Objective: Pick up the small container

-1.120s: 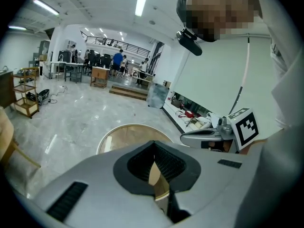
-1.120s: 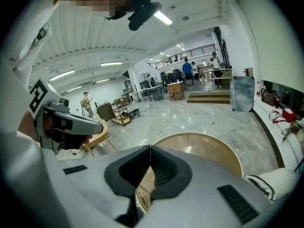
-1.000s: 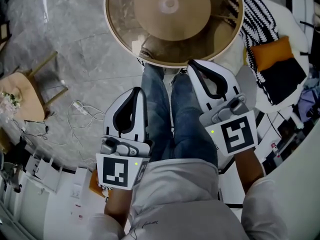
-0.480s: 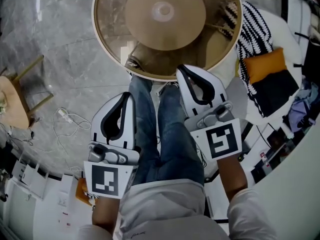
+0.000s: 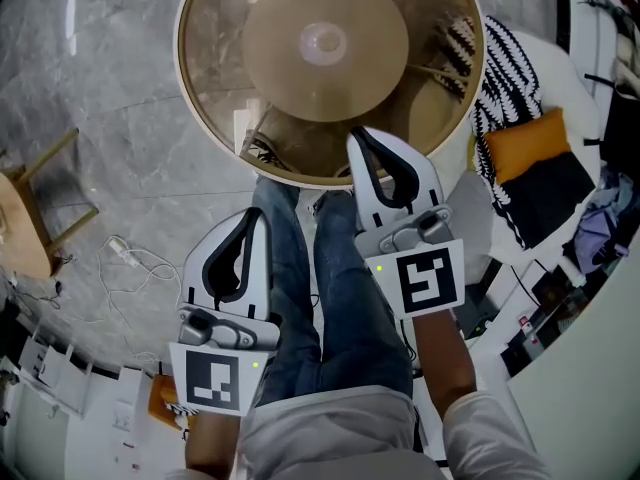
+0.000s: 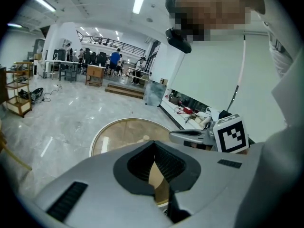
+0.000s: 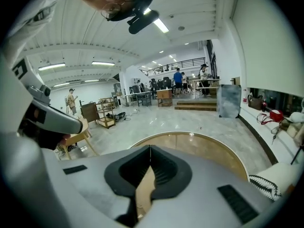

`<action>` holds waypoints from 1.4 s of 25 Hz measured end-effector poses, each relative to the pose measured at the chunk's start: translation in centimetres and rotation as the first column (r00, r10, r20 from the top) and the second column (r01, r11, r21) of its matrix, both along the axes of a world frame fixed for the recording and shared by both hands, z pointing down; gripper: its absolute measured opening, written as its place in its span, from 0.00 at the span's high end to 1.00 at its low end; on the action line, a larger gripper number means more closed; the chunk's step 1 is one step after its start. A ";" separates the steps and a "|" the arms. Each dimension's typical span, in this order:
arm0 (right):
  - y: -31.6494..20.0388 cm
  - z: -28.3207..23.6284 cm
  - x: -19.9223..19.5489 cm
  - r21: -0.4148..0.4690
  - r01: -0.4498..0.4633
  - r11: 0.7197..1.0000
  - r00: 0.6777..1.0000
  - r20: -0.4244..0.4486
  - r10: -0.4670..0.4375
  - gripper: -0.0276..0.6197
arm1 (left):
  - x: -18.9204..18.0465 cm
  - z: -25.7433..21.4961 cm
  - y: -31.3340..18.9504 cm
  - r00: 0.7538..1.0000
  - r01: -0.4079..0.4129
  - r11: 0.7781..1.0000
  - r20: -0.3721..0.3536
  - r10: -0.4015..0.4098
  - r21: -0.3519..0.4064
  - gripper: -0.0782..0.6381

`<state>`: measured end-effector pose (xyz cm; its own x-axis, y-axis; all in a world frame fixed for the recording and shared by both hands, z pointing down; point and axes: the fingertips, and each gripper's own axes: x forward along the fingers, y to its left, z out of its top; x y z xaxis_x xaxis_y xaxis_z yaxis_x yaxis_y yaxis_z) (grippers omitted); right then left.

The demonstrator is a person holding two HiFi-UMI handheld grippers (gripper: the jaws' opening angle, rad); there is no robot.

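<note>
Round table [image 5: 215, 38] sat right ahead, top open. Floor [image 5: 110, 88] to its left was free; cushions [image 5: 525, 138] crowded the right.

Brought the left gripper [image 5: 257, 218] lower in the head view over the last second, its rear now close to the bottom edge, and carried the right gripper [image 5: 358, 138] leftward and a touch down. Pulled the round glass table [image 5: 215, 28] further into frame and leftward, baring more of its top. Pushed the wooden chair [image 5: 25, 218] out to the left edge, half cut off, with the white cable [image 5: 130, 263] shifted left too
</note>
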<state>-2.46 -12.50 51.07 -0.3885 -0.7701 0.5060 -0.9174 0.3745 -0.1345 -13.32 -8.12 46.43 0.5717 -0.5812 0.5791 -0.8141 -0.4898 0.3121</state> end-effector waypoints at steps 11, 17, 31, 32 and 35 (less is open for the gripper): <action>-2.4 3.1 -0.2 0.028 -0.041 0.999 0.999 -0.012 0.041 0.93 | -0.8 1.7 -0.8 1.000 0.025 1.000 -0.004 -0.024 0.016 0.87; -3.4 5.4 -0.1 0.039 -0.076 0.996 0.997 -0.026 0.077 0.93 | -0.5 2.5 -0.9 0.999 0.032 0.999 -0.025 -0.032 0.010 0.87; -7.0 10.6 0.8 -0.033 -0.180 0.983 0.983 -0.041 0.178 0.74 | -1.7 3.2 -1.6 0.995 0.058 0.998 -0.077 -0.057 0.010 0.87; -7.2 10.9 0.8 -0.038 -0.181 0.983 0.983 -0.044 0.179 0.73 | -1.9 3.2 -1.7 0.995 0.061 0.998 -0.079 -0.060 0.014 0.87; -7.7 11.7 0.7 -0.053 -0.190 0.980 0.981 -0.051 0.187 0.68 | -2.4 3.2 -1.9 0.993 0.079 0.997 -0.091 -0.078 0.006 0.87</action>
<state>-1.71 -20.18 62.76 -0.2147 -0.7964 0.5654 -0.9765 0.1871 -0.1073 -15.72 -10.05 49.66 0.5740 -0.6319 0.5207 -0.8187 -0.4289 0.3819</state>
